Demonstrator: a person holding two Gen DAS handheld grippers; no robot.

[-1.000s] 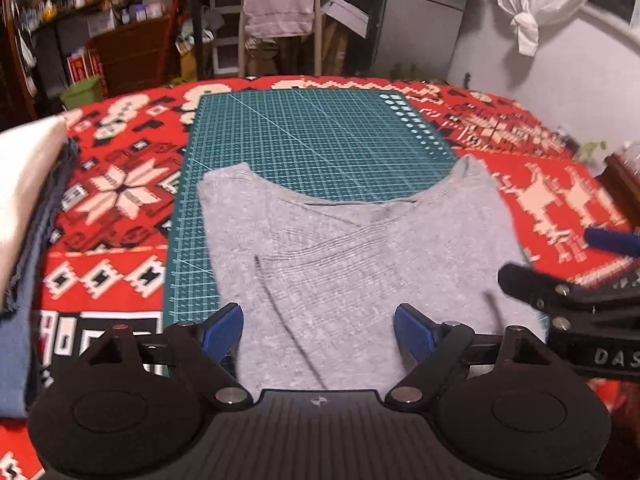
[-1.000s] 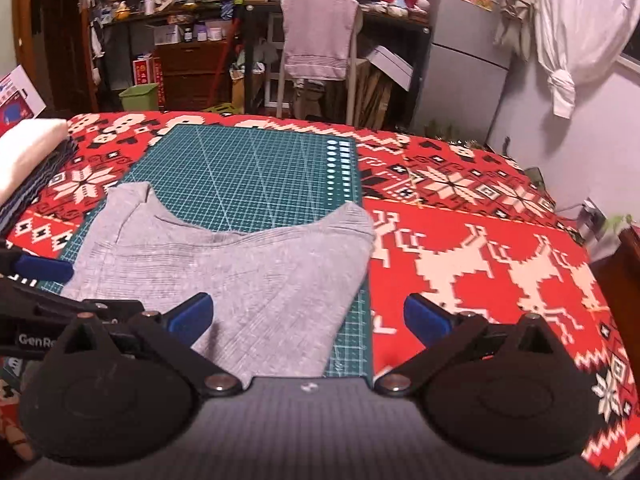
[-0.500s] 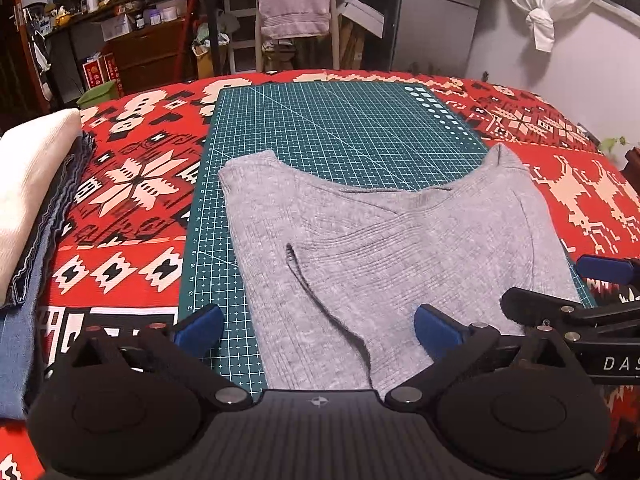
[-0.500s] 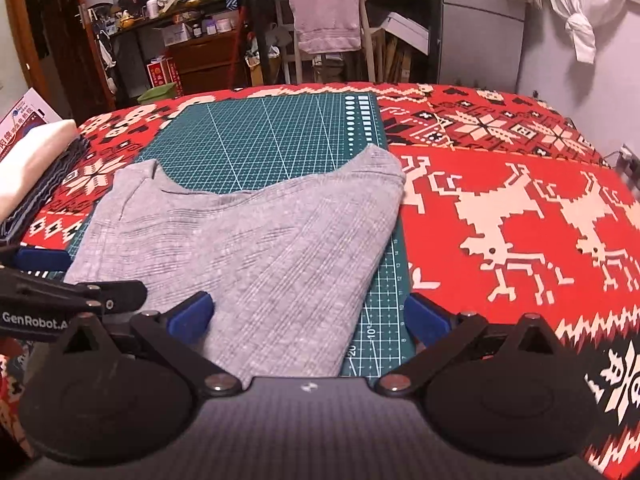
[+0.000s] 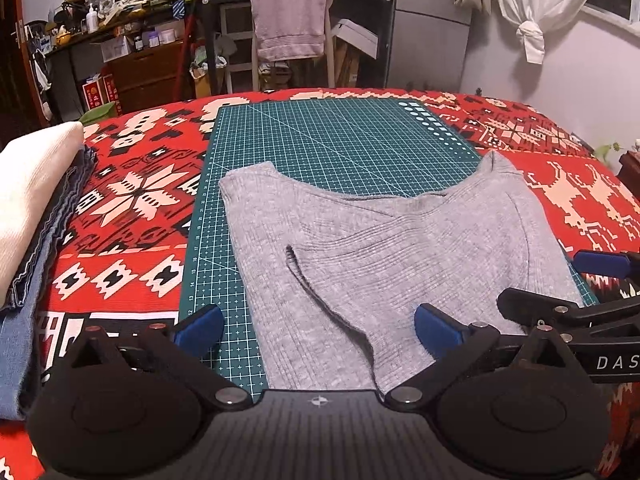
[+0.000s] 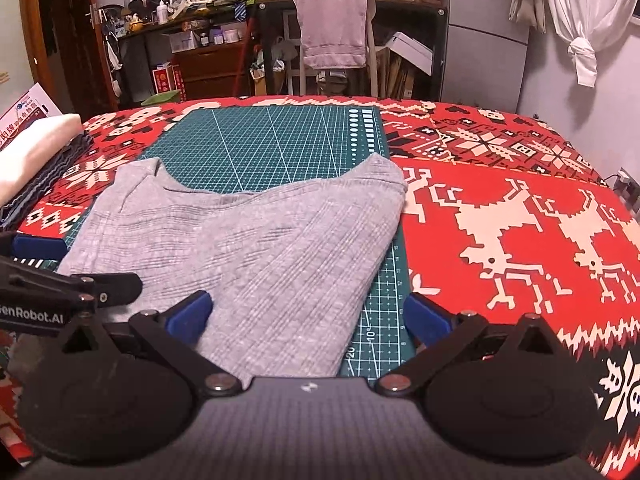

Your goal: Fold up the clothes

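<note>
We see the grey top (image 5: 384,248) lying flat mid-frame on the green cutting mat (image 5: 332,144), neckline toward the frame's top, long axis left-right; our left claw (image 5: 318,326) and right claw (image 6: 306,312) both gape empty.

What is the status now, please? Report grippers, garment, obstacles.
Left gripper open, right gripper open, both empty. Grey sweater lying partly folded on green cutting mat. Nothing in the way.

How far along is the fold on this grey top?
Done: the grey top lies on the green cutting mat with both sides folded in over the middle, and a folded stack sits at the left. In hand: nothing; left gripper and right gripper are both open over the near edge. Left: the lengthwise fold and stacking.
</note>
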